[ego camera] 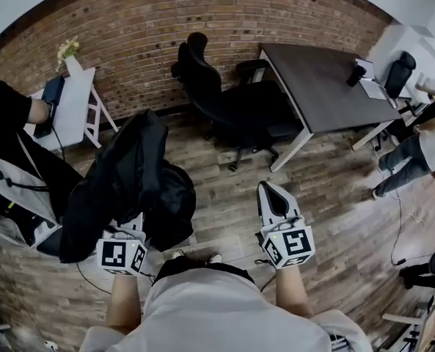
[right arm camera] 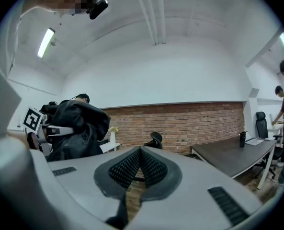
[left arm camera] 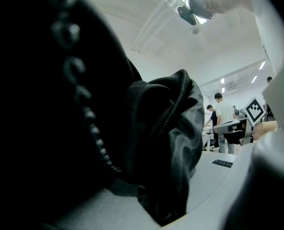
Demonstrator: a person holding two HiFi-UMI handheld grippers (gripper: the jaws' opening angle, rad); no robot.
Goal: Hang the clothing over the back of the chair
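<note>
At lower left: left gripper [ego camera: 129, 229] clamps black jacket [ego camera: 125, 171], tips buried | right gripper [right arm camera: 140, 150] pinched together, empty

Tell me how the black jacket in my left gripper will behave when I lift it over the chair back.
Likely floppy: the black jacket droops in folds from the left gripper, so it should drape rather than hold shape. Its smooth, slightly shiny fabric looks slippery and may slide off the chair back. The zipper edge could snag.

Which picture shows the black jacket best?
The head view: the whole black jacket shows, held by the left gripper. The left gripper view shows only dark folds and a zipper close up; the right gripper view shows it small, far left.
</note>
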